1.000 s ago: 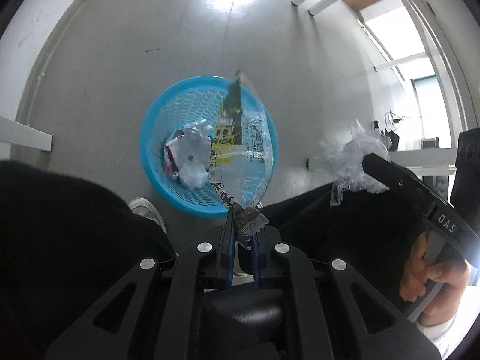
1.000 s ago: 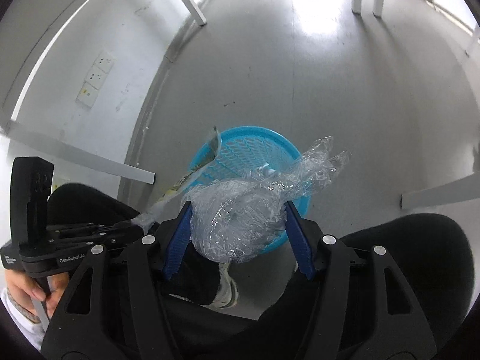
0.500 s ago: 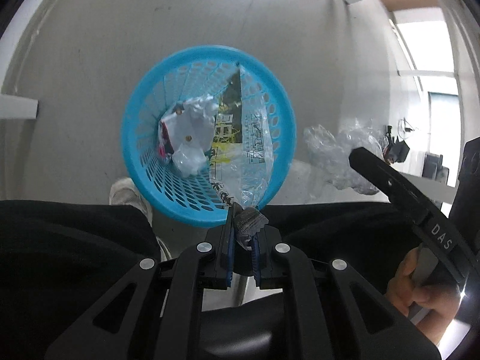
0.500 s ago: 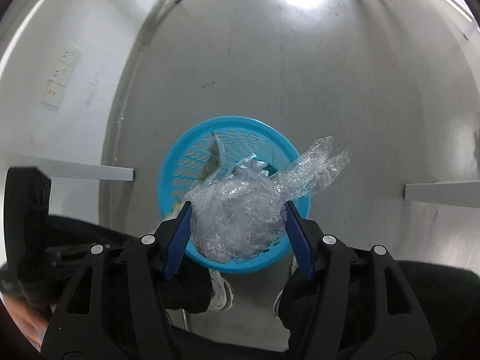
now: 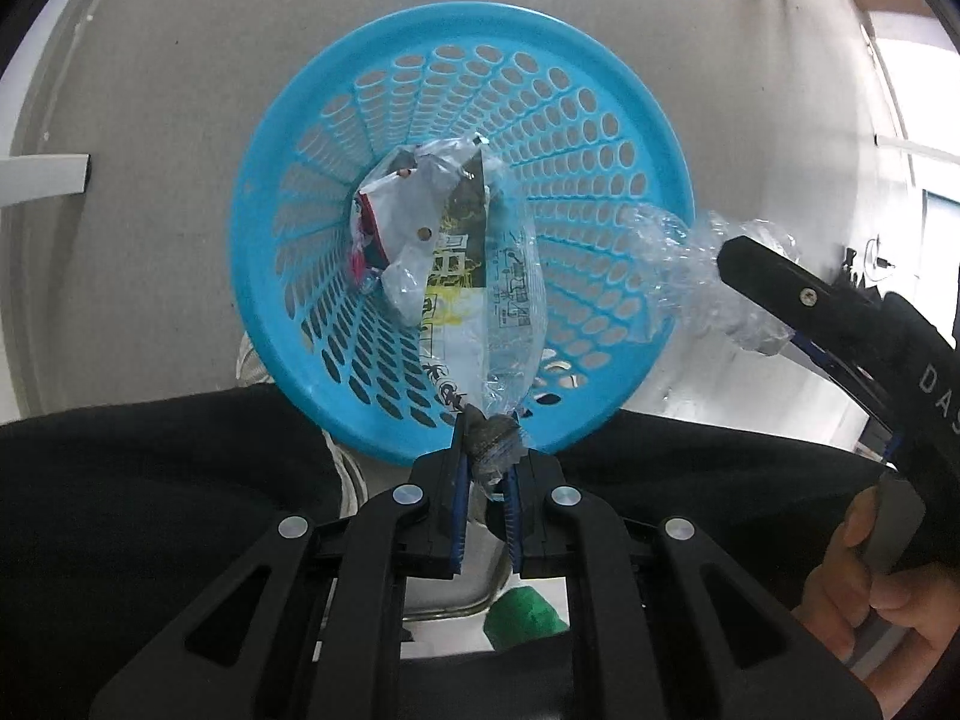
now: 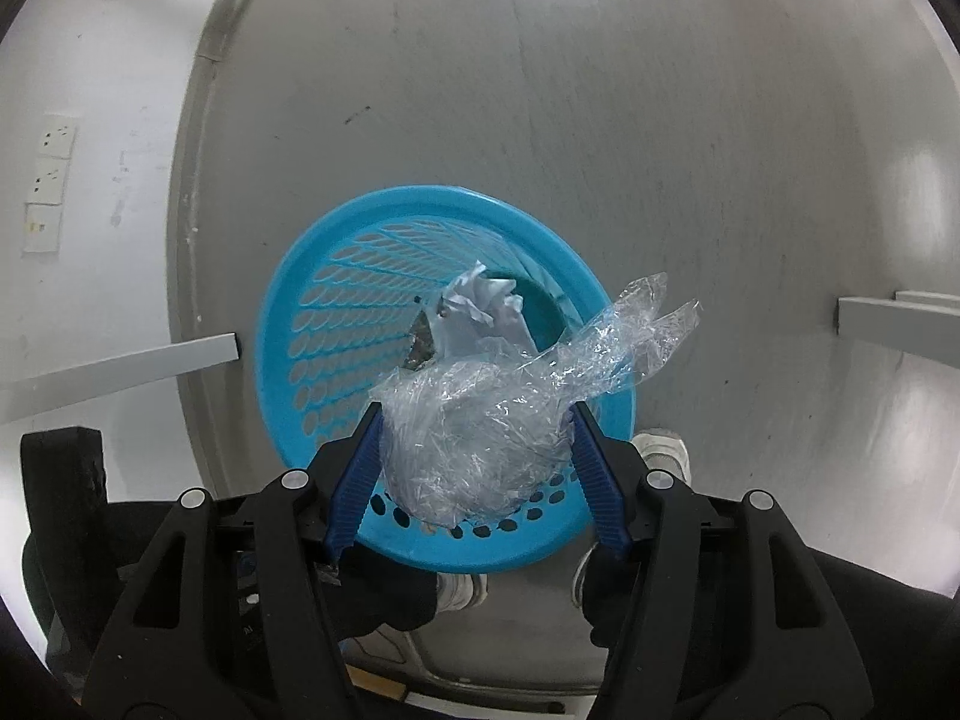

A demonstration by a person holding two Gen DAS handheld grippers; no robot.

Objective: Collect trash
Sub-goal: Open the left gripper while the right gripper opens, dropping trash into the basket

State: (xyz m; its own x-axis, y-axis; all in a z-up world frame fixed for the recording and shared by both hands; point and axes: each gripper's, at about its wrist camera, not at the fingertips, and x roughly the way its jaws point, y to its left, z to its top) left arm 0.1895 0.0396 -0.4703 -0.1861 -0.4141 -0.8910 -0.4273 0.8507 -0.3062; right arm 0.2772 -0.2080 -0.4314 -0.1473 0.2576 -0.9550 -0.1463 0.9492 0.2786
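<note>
A round blue perforated basket (image 5: 630, 120) stands on the grey floor below both grippers; it also shows in the right wrist view (image 6: 312, 330). Crumpled white wrappers (image 5: 408, 210) lie inside it. My left gripper (image 5: 487, 456) is shut on the end of a clear printed plastic wrapper (image 5: 492, 300) that hangs down into the basket. My right gripper (image 6: 474, 438) is shut on a crumpled ball of clear plastic film (image 6: 480, 432), held over the basket's near rim. That ball also shows at the right of the left wrist view (image 5: 696, 264).
Black-clothed legs (image 5: 150, 510) and white shoes (image 6: 660, 450) of the person are right beside the basket. White table legs (image 6: 120, 369) stand left and right (image 6: 900, 324). A wall with sockets (image 6: 51, 168) is on the left.
Both grippers have come down closer over the basket, which now looks much larger. The hanging wrapper now reaches into the basket. Both grips are unchanged.
</note>
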